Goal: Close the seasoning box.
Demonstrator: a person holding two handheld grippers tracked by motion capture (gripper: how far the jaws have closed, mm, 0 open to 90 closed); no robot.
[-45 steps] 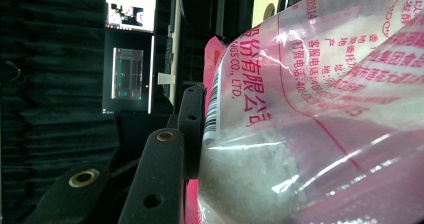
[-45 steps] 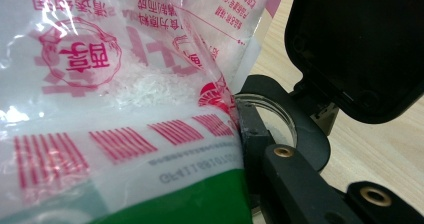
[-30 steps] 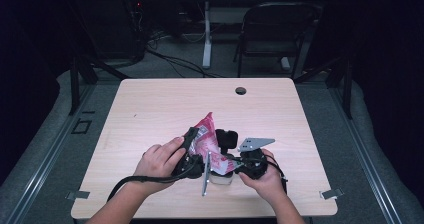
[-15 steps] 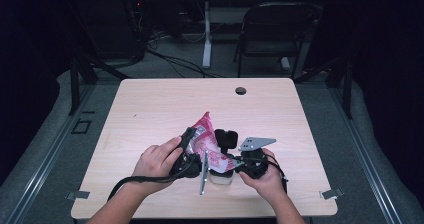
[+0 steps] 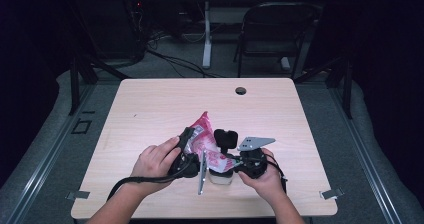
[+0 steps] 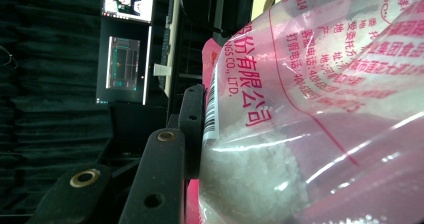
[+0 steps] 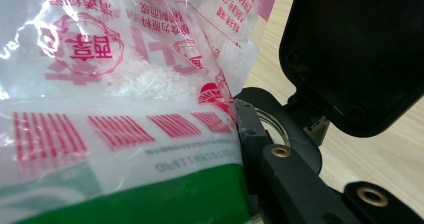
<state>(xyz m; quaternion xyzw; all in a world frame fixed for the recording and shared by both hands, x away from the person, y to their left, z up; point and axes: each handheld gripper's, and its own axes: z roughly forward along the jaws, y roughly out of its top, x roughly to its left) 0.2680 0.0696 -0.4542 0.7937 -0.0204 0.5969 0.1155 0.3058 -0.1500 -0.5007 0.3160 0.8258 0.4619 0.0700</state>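
A person at a light wooden table (image 5: 150, 104) holds a gripper in each hand, both clamped on one clear plastic bag (image 5: 206, 141) printed in pink and red with Chinese lettering and partly filled with white granules. The bag is held tilted above the table near the middle of its near edge, its pink top corner pointing up and away. The left gripper (image 5: 187, 146) grips the bag's left side; in the left gripper view a black jaw presses flat against the film beside a barcode. The right gripper (image 5: 235, 159) pinches the bag's lower right part, its jaws drawn close together on the film. Just under the bag stands a small clear jar (image 5: 220, 176) with its black hinged lid (image 5: 226, 138) flipped open. A round cable hole (image 5: 241, 90) lies near the far edge.
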